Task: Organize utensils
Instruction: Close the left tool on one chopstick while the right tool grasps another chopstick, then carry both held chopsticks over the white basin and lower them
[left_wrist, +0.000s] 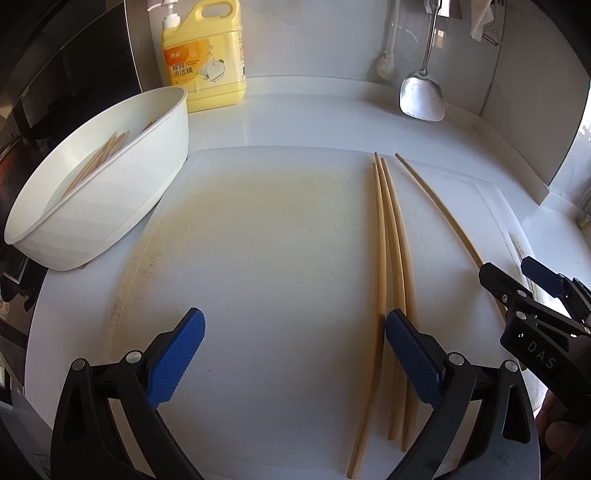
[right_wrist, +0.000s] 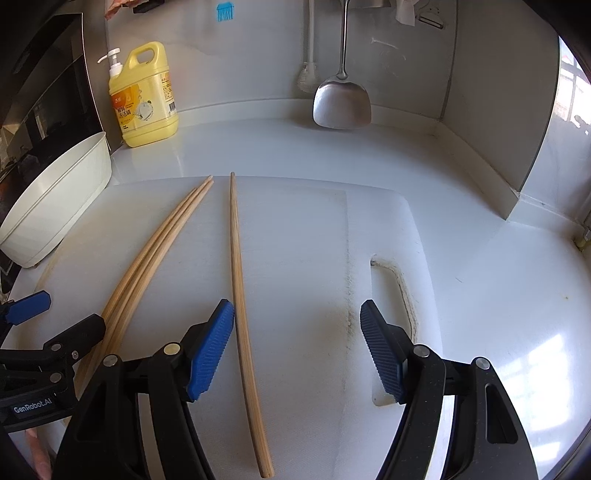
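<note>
Both tools (left_wrist: 295, 354) (right_wrist: 297, 347) hover open over chopsticks (left_wrist: 391, 258).

Left tool (left_wrist: 295, 354) with blue-padded fingers spread wide and nothing between them, held low and level, right tool (right_wrist: 297, 349) likewise spread wide and unladen, just beside the left, both pointing forward.

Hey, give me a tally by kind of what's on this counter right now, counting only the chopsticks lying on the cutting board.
Chopsticks on the cutting board: 4, a group of three and a single one
White utensil tub: 1
Yellow dish soap bottle: 1
Metal spatula: 1
Total: 7, plus the board
</note>
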